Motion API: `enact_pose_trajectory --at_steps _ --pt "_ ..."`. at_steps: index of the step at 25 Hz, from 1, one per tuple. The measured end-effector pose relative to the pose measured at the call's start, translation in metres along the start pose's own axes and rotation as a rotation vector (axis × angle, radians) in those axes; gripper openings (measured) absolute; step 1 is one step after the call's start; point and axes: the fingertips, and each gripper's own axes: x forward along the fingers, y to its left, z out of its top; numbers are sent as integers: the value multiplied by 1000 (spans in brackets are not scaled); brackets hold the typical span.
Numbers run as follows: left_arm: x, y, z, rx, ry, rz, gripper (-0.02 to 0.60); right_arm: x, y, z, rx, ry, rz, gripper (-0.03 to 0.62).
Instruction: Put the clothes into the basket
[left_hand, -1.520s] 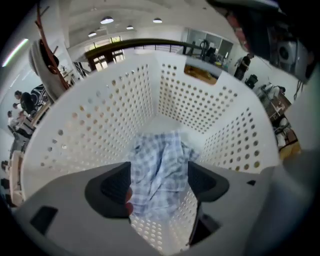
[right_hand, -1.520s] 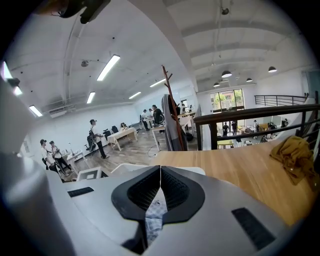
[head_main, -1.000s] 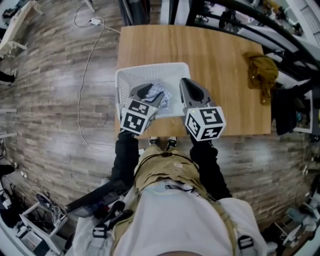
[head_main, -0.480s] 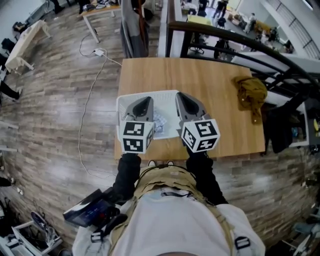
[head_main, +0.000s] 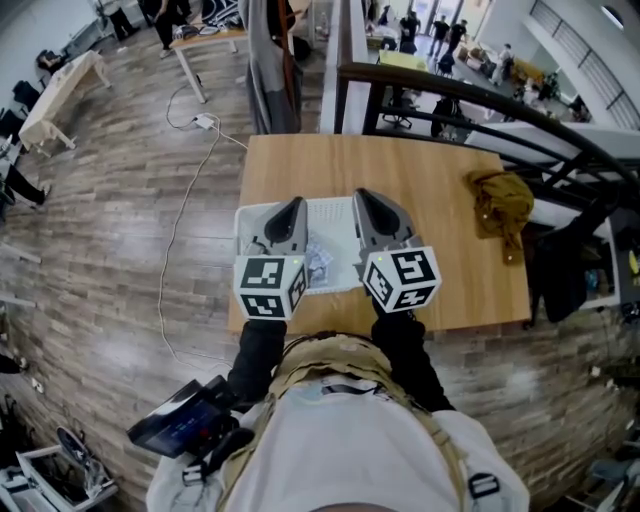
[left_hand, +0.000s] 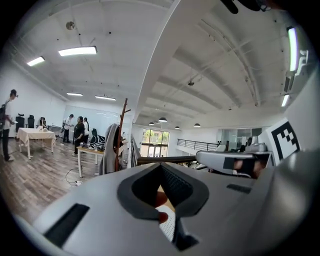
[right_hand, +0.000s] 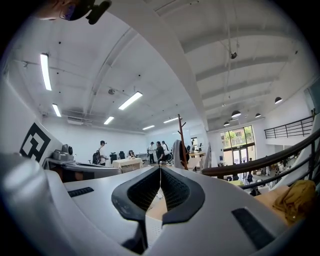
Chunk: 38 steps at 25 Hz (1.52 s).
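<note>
Clothes are in two spots. A blue and white cloth (head_main: 318, 262) lies inside the white basket (head_main: 248, 222). The basket sits on the wood table (head_main: 420, 165), near the edge closest to the person. A brown cloth (head_main: 497, 196) lies in a heap far off at the right end of the table, well apart from the basket.

The left gripper (head_main: 292, 207) is held up over the left side of the basket. Its two fingers are pressed together and nothing is between them. The right gripper (head_main: 362, 196) is held up over the right side of the basket, just beside the left one. Its fingers are pressed together too, and they hold nothing. Both grippers point out across the table.

A thin white cord (head_main: 180, 200) runs over the wood floor to the left of the table.
</note>
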Motion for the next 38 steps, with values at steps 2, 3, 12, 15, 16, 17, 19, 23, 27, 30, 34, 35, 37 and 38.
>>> enact_pose_trajectory --at_steps 2,3,12,15,16,17,19,23,27,30,34,35,37,38 --pt "-1 -3 3 -9 -11 -18 2 0 0 2 -2 -9 0 21" --pt "-1 -4 5 -10 -15 -21 2 -1 1 3 -3 -11 2 21" --pt "-4 -11 9 -15 -23 -44 2 -5 4 4 -11 -11 -2 21" --pt "-6 -15 8 -6 -26 -54 2 -8 4 5 -13 -15 -9 21" --pt "-7 -16 9 -6 -27 -57 2 -9 4 4 -14 -17 -12 21" --pt "-7 -16 8 -7 -27 -60 2 -10 4 5 -16 -20 -14 21" --pt "-8 -16 8 -10 -27 -63 2 -12 4 6 -20 -27 -21 21" --pt "-10 -19 6 -17 -27 -76 0 -17 5 6 -20 -35 -29 20" --pt "-12 -24 5 -12 -26 -95 2 -21 5 6 -21 -39 -38 21" --pt "-13 -26 4 -7 -21 -99 2 -23 5 6 -19 -43 -44 20" --pt "-13 -25 1 -5 -13 -99 2 -24 6 5 -18 -49 -45 20" --pt "-13 -24 0 -6 -11 -99 2 -24 7 4 -20 -48 -45 20" --pt "-15 -23 -2 -8 -8 -98 0 -24 10 3 -23 -47 -45 20" --pt "-15 -21 -2 -9 -8 -98 2 -24 11 2 -24 -46 -46 20"
